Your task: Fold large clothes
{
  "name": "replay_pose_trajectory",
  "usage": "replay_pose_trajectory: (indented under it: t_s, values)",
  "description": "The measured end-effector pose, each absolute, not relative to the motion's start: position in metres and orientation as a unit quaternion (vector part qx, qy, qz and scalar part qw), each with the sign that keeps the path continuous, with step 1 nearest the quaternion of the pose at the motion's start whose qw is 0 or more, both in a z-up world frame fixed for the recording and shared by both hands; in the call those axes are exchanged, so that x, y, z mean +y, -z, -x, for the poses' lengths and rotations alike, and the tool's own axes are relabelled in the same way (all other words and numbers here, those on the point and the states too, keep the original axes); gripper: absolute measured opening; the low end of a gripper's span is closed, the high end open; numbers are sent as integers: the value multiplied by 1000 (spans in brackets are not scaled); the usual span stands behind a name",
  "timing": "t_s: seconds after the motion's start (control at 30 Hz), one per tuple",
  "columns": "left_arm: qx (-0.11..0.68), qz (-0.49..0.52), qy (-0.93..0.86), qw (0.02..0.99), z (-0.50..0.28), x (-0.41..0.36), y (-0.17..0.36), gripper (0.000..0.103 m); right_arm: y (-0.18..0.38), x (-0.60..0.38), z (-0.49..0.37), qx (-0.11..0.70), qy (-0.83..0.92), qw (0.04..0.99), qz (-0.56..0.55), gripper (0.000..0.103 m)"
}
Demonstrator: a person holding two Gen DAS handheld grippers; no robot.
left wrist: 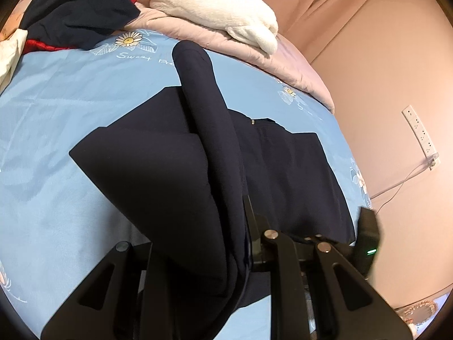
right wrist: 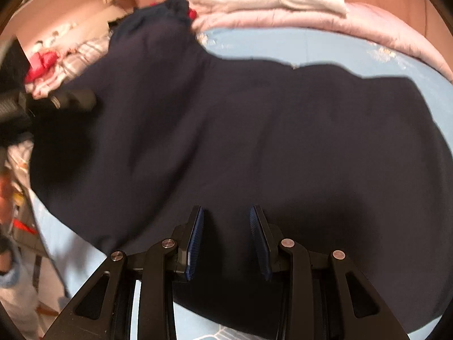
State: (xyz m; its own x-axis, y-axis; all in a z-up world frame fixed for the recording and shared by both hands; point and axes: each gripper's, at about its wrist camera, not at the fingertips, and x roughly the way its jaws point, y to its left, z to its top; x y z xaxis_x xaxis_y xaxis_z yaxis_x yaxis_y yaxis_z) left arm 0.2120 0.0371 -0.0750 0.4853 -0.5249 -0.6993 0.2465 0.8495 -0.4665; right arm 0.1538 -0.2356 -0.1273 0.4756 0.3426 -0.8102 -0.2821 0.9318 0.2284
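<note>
Left gripper clenched on a lifted fold of the navy garment, above the blue bedsheet. Right gripper released, jaws apart over the same garment.

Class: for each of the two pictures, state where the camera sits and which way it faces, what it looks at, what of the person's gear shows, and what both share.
Left wrist: on the left tool, angled down across the blue bed sheet; its fingers clamp a lifted fold of the navy garment.
Right wrist: on the right tool, angled down over the same garment; its blue pads stand apart, empty.
Shared: garment, sheet, white blanket, pink quilt.
</note>
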Motion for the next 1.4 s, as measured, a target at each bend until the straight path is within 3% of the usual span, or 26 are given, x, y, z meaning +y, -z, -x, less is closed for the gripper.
replay_pose_trajectory:
  t_s: [0.4,0.77,0.97,1.1,1.4]
  values:
    - [450,126,214,858,-204,13,61,20,119,-230,-139,453,-218,864,-30,38]
    - [456,105,207,859,-202,-22,51,23,145,-214,-156,442,-223,869,-7,38]
    - [458,86,205,860,-204,-43,46,23,126,-271,-169,430,-263,849,-159,39]
    - [465,68,206,859,-206,-65,47,23,128,-323,-184,412,-251,838,-256,46]
    - [488,13,213,846,-210,-126,57,24,133,-372,-204,380,-222,828,-346,49]
